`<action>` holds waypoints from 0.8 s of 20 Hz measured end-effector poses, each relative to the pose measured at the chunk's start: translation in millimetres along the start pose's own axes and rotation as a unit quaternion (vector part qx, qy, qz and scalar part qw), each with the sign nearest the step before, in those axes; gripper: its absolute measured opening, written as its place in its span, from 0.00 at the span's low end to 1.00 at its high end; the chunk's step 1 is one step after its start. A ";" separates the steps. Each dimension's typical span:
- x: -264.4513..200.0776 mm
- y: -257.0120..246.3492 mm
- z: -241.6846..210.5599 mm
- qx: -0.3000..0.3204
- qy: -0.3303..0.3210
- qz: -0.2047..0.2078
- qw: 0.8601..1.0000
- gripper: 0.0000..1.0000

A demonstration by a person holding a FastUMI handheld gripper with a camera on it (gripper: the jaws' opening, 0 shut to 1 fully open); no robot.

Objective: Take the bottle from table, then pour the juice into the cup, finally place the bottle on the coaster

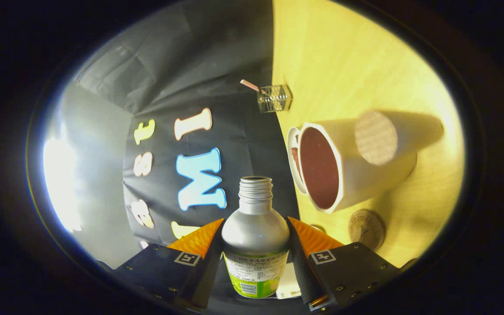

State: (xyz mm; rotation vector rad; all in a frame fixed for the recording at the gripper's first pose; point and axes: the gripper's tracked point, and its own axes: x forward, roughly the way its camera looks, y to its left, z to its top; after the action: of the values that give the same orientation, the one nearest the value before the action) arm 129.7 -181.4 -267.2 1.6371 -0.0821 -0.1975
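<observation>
The gripper (255, 238) has its 2 fingers (199, 238) pinching 1 bottle (255, 236) between them, one finger pressed on each side of the silver body just under its shoulder. The bottle is metal-looking, with a threaded neck that has no cap on it and an open mouth pointing away from the fingers. A green and white label wraps its lower part, near the finger bases.

The whole view is rolled, so the yellow wooden table (357, 57) stands as a wall on one side of the bottle and the dark cloth of the booth on the other. The bottle is lifted clear of the table and lies roughly parallel to the tabletop.

On the table there is 1 white cup (365, 175), beyond the fingers and to the side of the bottle's neck. Its dark reddish-brown inside faces the bottle's side, and its rim lies near the bottle's mouth but apart from it. Whether liquid is in the cup I cannot tell. A second white rim (293, 159) with a brownish patch shows just behind the cup's rim; what it belongs to is not clear.

1 round brown coaster (367, 228) lies flat on the table, just beside the cup. 1 small clear glass box (274, 98) with a thin pinkish stick poking out stands at the table's far edge, well apart from the cup
</observation>
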 end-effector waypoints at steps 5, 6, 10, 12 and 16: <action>-3.7 8.9 5.0 -0.165 -0.001 -0.020 0.986 0.76; -4.8 12.3 5.5 -0.189 -0.002 -0.020 0.982 0.76; -4.9 20.9 8.8 -0.314 -0.008 -0.039 0.949 0.76; -4.4 27.6 12.1 -0.376 -0.016 -0.048 0.925 0.76; -3.6 41.1 13.6 -0.498 -0.026 -0.061 0.864 0.76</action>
State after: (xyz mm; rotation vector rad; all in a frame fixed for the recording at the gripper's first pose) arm 126.4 -197.4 -226.9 0.5949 0.0804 -0.3150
